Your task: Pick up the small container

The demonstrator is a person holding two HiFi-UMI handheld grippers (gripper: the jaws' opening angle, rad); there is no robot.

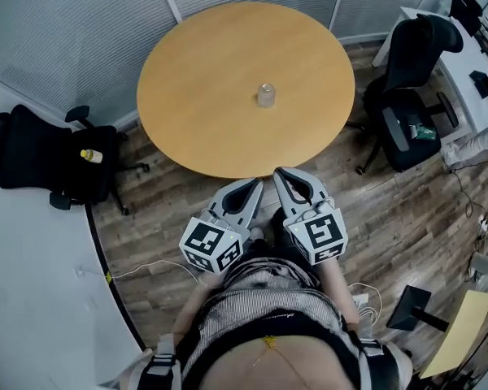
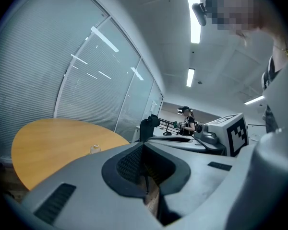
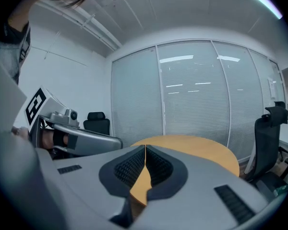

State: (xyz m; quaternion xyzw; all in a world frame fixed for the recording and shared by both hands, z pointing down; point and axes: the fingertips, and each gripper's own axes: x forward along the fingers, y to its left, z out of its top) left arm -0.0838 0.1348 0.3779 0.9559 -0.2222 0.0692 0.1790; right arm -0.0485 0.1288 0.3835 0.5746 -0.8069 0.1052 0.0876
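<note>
A small clear container point(image 1: 265, 95) stands upright near the middle of the round wooden table point(image 1: 195, 96); it also shows tiny in the left gripper view point(image 2: 95, 149). Both grippers are held close to the person's body, short of the table's near edge. The left gripper point(image 1: 255, 184) is shut with nothing between its tips point(image 2: 144, 145). Beside it, the right gripper point(image 1: 280, 173) is shut and empty as well point(image 3: 145, 148). The container is far ahead of both.
A black office chair point(image 1: 49, 161) with a yellow item on its seat stands left of the table. Another black chair point(image 1: 411, 96) stands at the right beside a white desk point(image 1: 464, 71). Cables lie on the wooden floor. Glass walls with blinds stand behind the table.
</note>
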